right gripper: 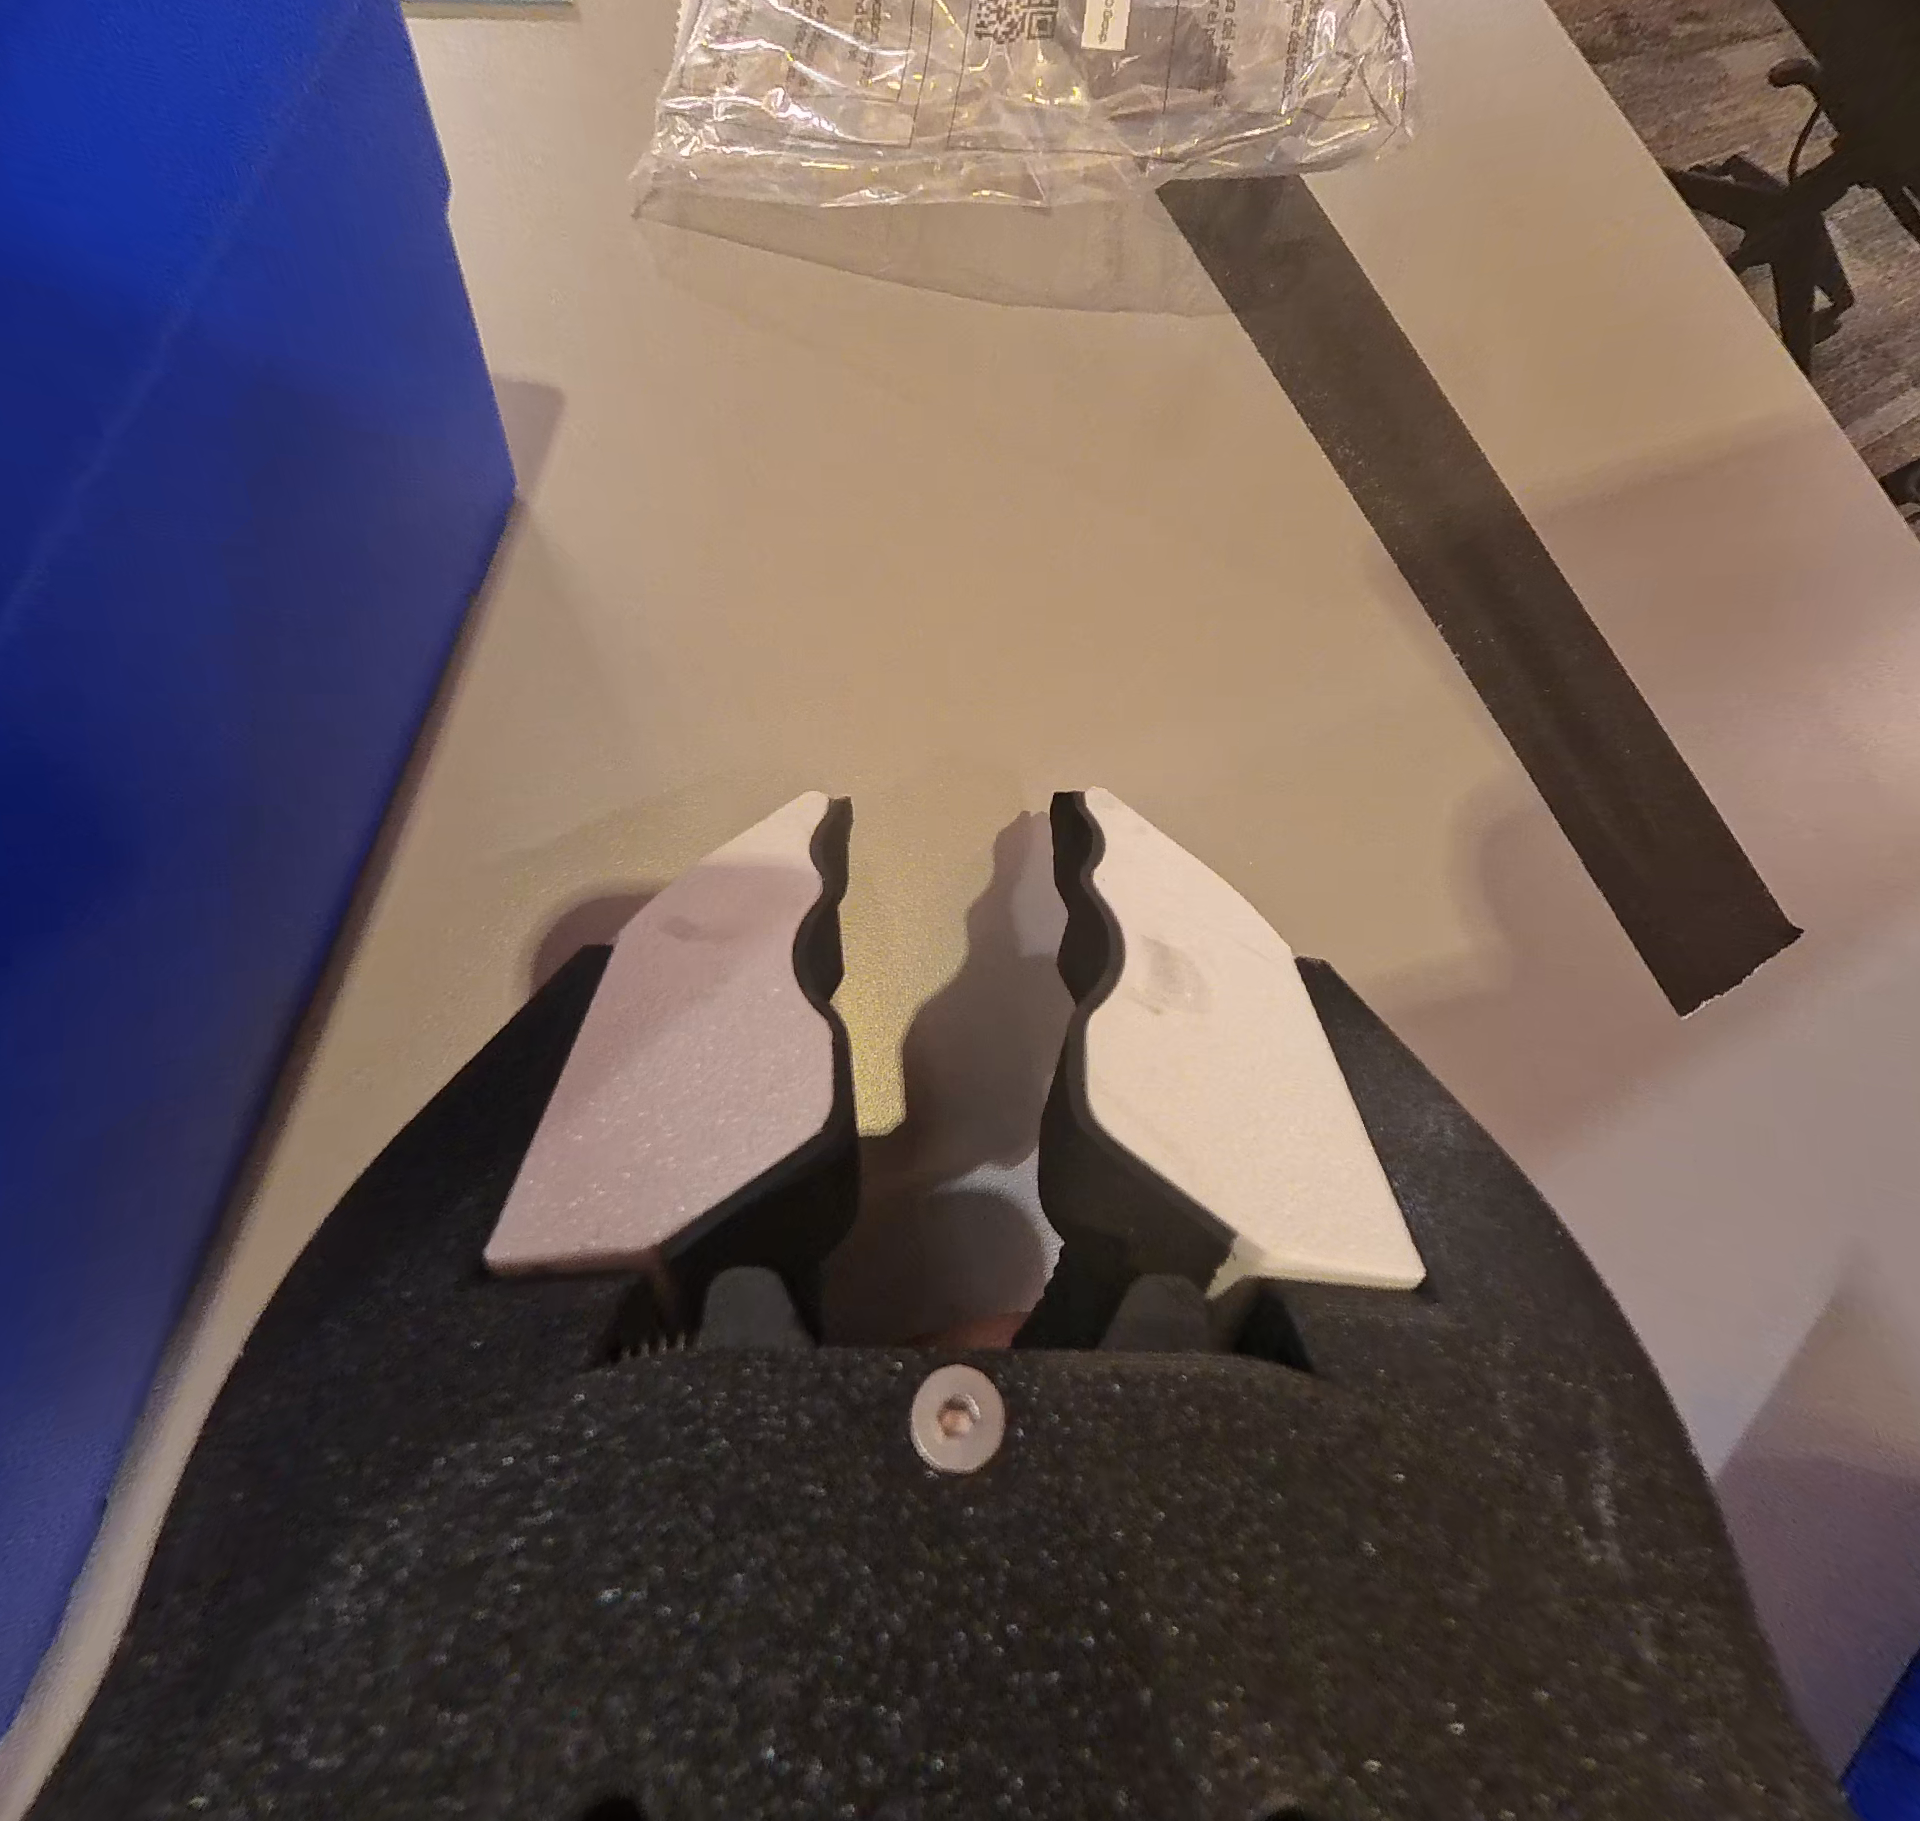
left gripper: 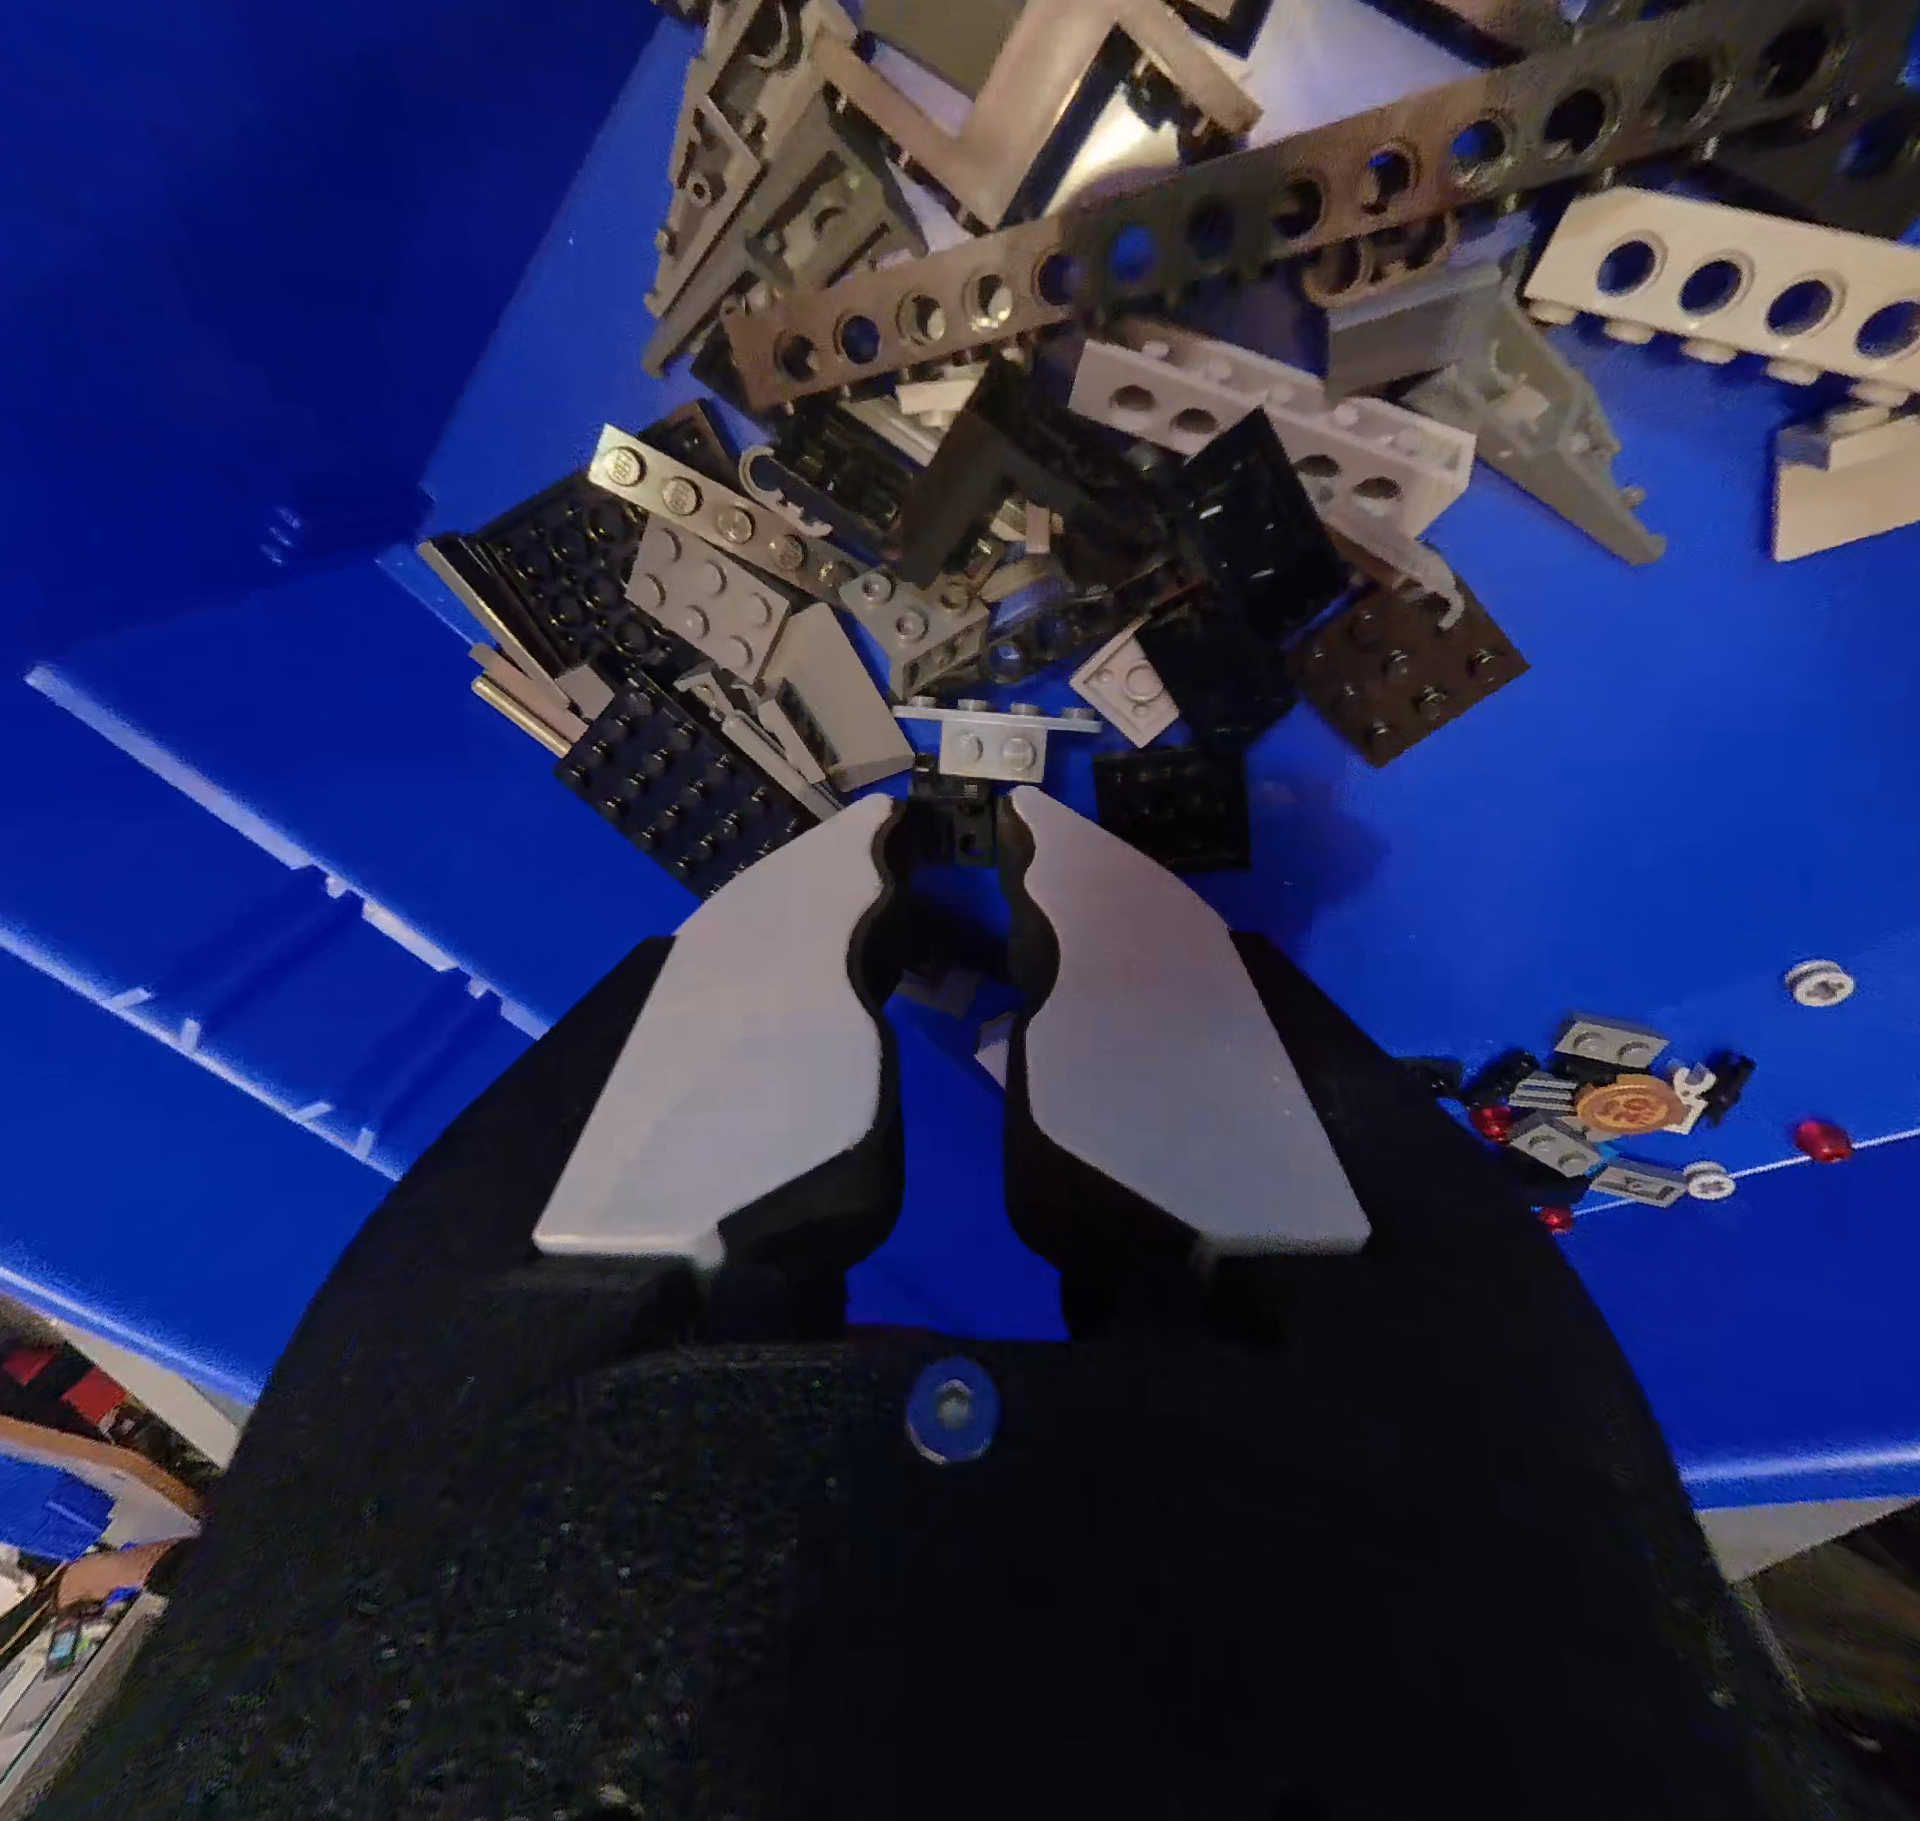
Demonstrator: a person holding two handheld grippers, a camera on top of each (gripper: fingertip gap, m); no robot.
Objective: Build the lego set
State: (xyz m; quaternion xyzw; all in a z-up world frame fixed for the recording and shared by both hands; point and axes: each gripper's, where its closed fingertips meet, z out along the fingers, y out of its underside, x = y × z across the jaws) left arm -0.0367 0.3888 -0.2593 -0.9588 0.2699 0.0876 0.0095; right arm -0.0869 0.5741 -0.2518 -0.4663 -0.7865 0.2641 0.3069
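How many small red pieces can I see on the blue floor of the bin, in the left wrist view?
3 small red pieces: one right of the small cluster of parts, one at its left edge, one below it. Others may be hidden under the brick pile.

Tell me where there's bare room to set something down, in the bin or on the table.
The blue bin's floor is bare right of the brick pile, up to the small cluster of bits. The table is open ahead of the right hand-held gripper, between the bin's wall, plastic bag and black strip. Around the left hand-held gripper it is crowded.
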